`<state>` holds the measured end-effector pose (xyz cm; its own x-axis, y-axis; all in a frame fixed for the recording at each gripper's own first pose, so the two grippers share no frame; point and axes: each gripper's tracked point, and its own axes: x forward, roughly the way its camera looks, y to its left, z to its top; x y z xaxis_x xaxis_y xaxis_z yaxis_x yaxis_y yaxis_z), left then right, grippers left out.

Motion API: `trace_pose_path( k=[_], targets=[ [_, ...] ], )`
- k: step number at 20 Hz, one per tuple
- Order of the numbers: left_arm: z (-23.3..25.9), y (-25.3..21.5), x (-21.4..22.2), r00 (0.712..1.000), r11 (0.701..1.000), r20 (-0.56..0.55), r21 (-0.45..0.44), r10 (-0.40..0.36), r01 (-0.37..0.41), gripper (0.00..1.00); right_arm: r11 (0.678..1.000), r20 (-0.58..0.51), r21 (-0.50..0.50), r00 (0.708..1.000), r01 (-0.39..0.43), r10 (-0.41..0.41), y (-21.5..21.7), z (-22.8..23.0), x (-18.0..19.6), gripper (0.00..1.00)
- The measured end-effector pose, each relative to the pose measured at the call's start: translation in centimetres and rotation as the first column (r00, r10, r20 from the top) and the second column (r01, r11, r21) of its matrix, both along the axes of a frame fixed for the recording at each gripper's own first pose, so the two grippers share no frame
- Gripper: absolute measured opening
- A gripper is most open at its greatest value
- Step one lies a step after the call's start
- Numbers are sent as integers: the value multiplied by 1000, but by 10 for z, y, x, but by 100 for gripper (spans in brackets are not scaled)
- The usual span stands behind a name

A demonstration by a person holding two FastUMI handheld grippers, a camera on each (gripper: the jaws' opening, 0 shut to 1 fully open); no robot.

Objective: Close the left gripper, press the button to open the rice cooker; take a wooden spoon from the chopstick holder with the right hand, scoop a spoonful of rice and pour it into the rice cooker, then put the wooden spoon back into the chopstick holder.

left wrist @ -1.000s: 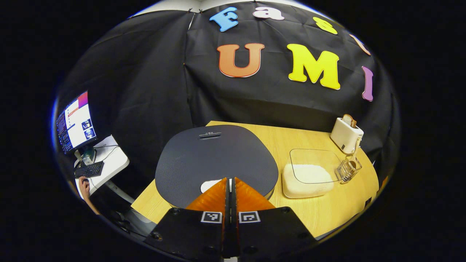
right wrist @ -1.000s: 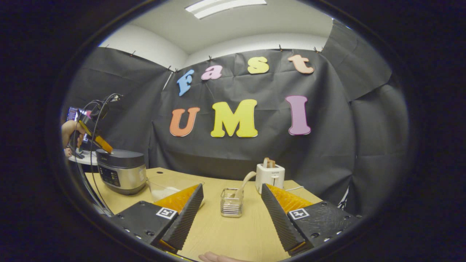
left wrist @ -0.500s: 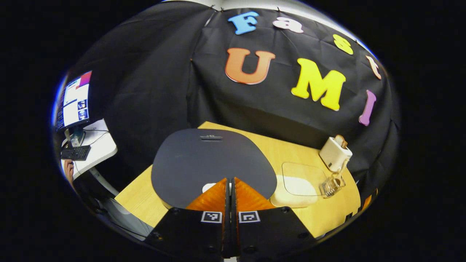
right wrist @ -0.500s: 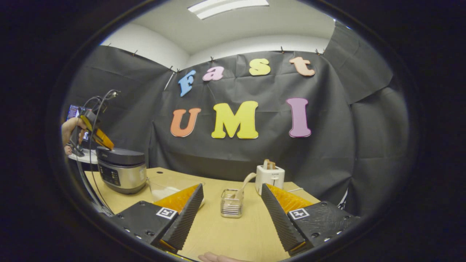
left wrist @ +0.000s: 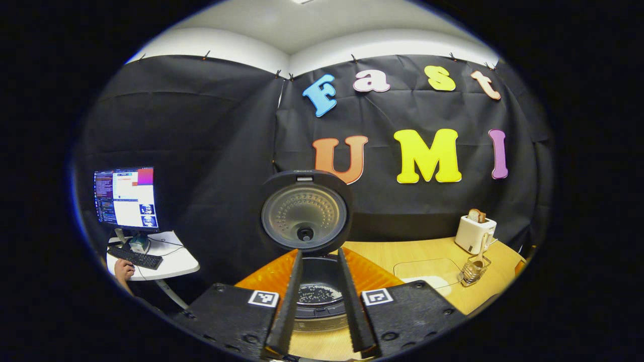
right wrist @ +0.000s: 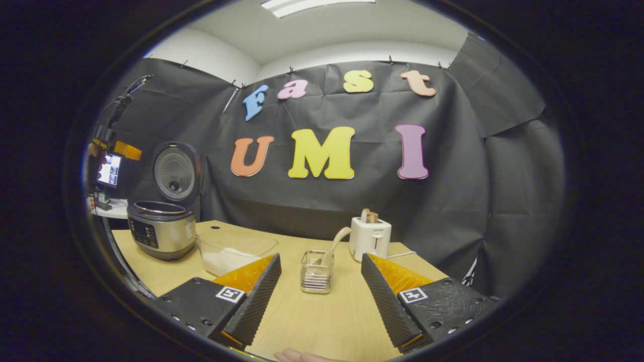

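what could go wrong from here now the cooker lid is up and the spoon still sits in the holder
1. The chopstick holder looks light; tugging the leaning wooden spoon could tip it.
2. The toaster stands just behind, so a wide reach may bump it.
3. Rice could spill while crossing from the rice container to the rice cooker.

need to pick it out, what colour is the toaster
White or cream toaster, clearest in the right gripper view.

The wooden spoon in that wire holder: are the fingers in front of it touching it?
Apart. In the right gripper view the right gripper is open, and bare table separates it from the wooden spoon standing in the chopstick holder.
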<state>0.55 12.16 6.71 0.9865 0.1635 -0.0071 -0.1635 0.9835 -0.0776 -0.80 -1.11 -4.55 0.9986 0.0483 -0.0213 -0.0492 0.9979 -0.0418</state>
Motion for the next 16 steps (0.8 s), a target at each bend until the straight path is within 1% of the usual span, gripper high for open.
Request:
trace_pose_path(
  k=[1,2,3,4,5,6,7,8,9,10,12,14,16],
  targets=[
    [-5,-5,-2,1000,1000,-4,-15,-6,6,57,1000,-4,-3,1000,-2,2,1,3,1,96],
    [-10,-11,-4,1000,1000,-13,-27,-15,15,62,1000,0,-6,1000,-5,5,2,6,2,96],
    [-13,-15,-4,1000,999,-12,-33,-23,22,81,1000,5,-13,1000,-2,3,2,10,3,96],
    [-13,-16,-6,1000,999,-3,-37,-23,23,86,1000,12,-22,1000,4,-4,0,14,6,96],
    [-12,-18,-6,1000,999,11,-46,-21,22,96,999,12,-32,1000,14,-14,-2,15,9,95],
    [-13,-23,-6,999,998,21,-56,-28,29,100,999,9,-31,1000,23,-22,-3,17,13,95],
    [-16,-29,-6,999,997,23,-66,-46,47,98,1000,5,-16,1000,20,-20,0,20,18,95],
    [-22,-33,-7,998,995,16,-79,-60,61,90,1000,-3,-2,1000,13,-13,4,21,23,95],
    [-25,-36,-10,997,994,9,-84,-71,72,98,1000,-15,9,1000,14,-14,6,23,30,96],
    [-29,-37,-12,997,994,9,-81,-77,77,98,1000,-23,21,1000,17,-16,6,24,37,95],
    [-32,-37,-13,997,994,26,-70,-77,79,99,998,-62,56,998,26,-22,6,23,54,96],
    [-44,-41,-12,996,993,11,-70,-91,92,98,996,-112,86,994,20,-10,8,19,71,95],
    [-53,-49,-14,993,991,-8,-61,-116,115,99,996,-131,89,991,31,-20,4,21,94,95]
  ],
)
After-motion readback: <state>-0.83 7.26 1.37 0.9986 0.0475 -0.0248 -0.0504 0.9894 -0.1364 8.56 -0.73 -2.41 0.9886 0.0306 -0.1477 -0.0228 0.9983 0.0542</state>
